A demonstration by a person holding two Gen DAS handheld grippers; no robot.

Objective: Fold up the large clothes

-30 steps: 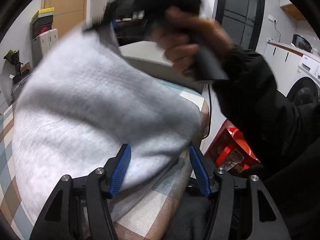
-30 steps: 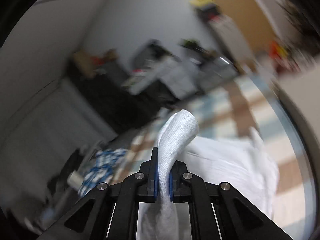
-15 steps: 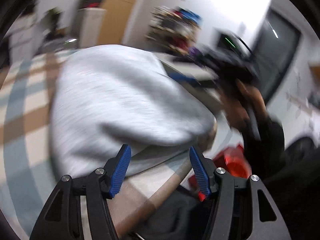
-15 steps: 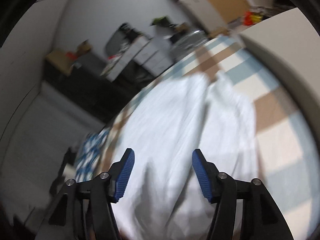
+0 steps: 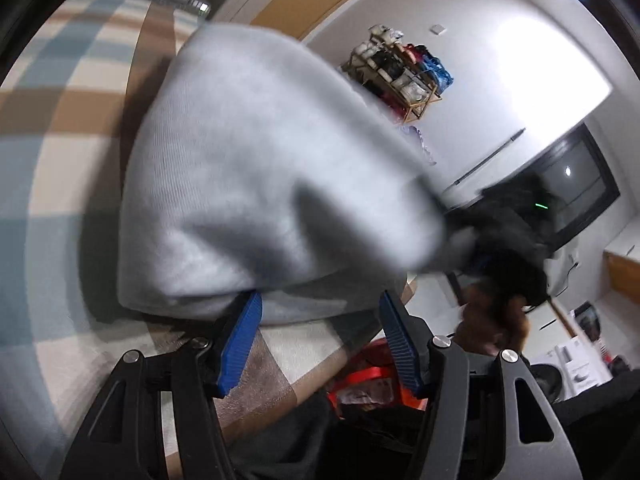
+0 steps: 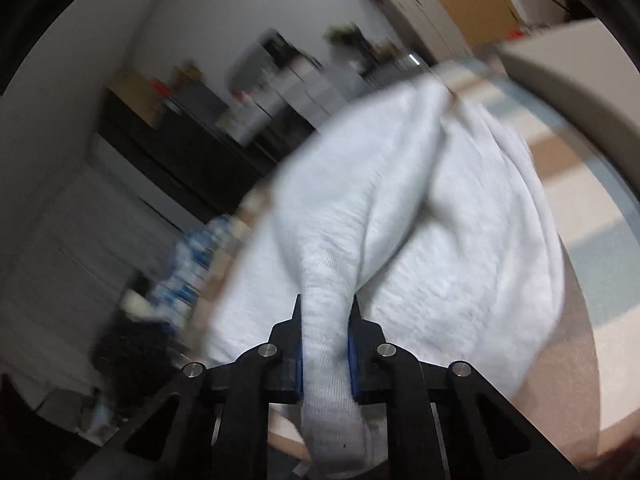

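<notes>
Right wrist view, nearest first: the right gripper (image 6: 324, 354) is closing, its blue pads pinching a ribbed band of the light grey garment (image 6: 420, 248), which bulges in soft folds beyond it over the checked tabletop (image 6: 592, 184). From the left wrist, the left gripper (image 5: 320, 340) stands released, nothing between its pads; just beyond it the same garment (image 5: 256, 184), a blurred grey knit mound, lies at the near edge of that tabletop (image 5: 60, 128). Beyond the garment, a shelf rack (image 5: 400, 76) stands against the wall.
</notes>
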